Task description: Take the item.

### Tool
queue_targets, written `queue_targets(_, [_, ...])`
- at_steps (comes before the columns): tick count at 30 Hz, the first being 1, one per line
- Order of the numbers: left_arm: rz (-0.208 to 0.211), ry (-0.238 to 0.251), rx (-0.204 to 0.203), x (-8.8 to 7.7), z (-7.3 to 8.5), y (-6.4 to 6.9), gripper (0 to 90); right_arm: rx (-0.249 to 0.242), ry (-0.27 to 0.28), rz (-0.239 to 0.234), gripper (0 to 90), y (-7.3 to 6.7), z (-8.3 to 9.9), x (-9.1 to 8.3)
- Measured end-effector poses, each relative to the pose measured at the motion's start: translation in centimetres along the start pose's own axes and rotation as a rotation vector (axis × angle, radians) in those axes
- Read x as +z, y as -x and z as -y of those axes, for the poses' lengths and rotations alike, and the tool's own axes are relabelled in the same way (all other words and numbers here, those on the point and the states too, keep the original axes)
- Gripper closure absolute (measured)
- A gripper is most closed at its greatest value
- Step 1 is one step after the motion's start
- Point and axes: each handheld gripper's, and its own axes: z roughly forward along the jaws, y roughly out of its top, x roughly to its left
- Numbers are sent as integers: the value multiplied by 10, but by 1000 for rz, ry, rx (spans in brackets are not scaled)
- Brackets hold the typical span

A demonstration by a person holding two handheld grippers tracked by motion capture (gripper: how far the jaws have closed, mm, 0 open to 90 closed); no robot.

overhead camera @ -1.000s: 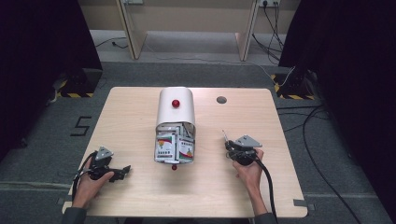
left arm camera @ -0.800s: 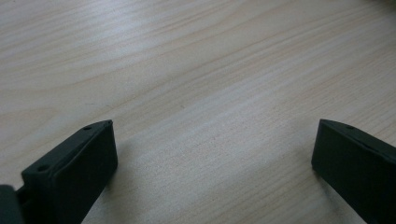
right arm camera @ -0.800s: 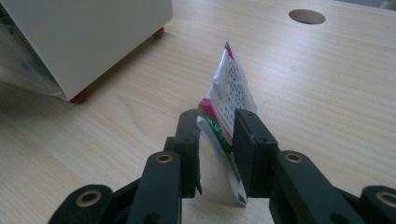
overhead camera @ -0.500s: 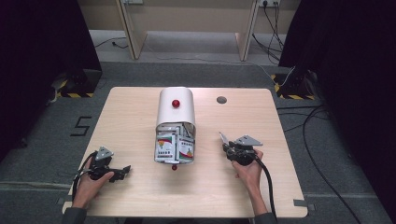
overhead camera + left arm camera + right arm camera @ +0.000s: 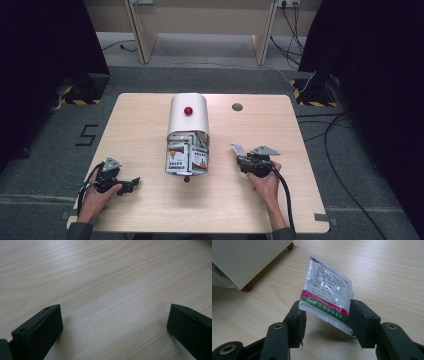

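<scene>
One flat white foil sachet with a red and green printed band [image 5: 327, 298] sits between the black jaws of my right gripper [image 5: 325, 320], whose jaws have just been opening; the sachet leans on the right pad, over the pale wooden table [image 5: 150, 120], right of the white round-topped dispenser box [image 5: 187, 120]. My left gripper [image 5: 113, 320] rests wide apart on bare table, holding nothing.
</scene>
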Motion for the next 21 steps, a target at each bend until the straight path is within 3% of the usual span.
queue_targets(4, [0, 0, 0, 0, 0, 0, 0, -12, -1, -5, 481, 0, 0, 0])
queue_targets(15, [-2, -1, 2, 0, 0, 0, 0, 22, -28, -12, 373, 0, 0, 1])
queue_targets(21, [0, 0, 0, 0, 0, 0, 0, 18, -32, -15, 338, -3, -2, -4])
